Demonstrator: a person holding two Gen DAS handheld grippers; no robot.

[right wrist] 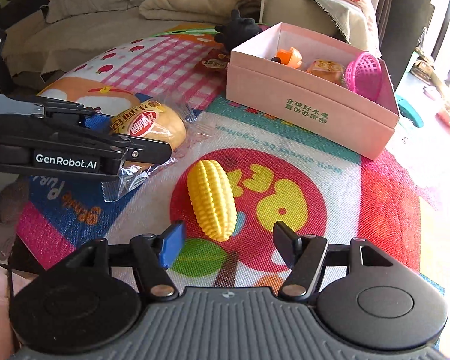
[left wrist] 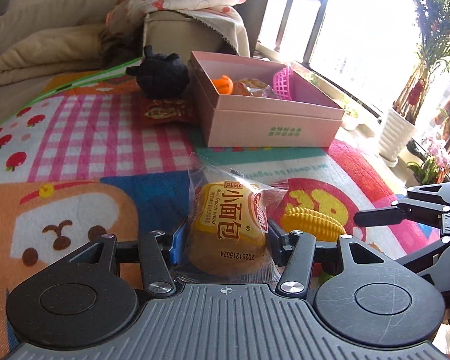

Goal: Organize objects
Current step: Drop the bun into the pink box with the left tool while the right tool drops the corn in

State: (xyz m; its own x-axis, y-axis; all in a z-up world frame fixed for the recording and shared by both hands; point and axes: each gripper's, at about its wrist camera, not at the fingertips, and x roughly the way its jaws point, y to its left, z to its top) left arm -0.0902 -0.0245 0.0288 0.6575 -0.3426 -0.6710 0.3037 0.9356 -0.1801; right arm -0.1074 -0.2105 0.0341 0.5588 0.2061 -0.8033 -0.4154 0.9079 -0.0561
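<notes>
Left tongs [left wrist: 225,237] clamped on wrapped bread bun [left wrist: 229,228] low over play mat [left wrist: 111,150], right tongs [right wrist: 228,240] open with toy corn [right wrist: 212,199] lying just ahead, pink box [right wrist: 309,108] beyond holding orange toy [right wrist: 289,57], second bun [right wrist: 325,70], pink basket [right wrist: 366,75].

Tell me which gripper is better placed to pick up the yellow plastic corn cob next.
The right gripper. Its jaws stand open just before the yellow plastic corn cob on the colourful play mat, while the left gripper is shut on the wrapped mini bread.
</notes>
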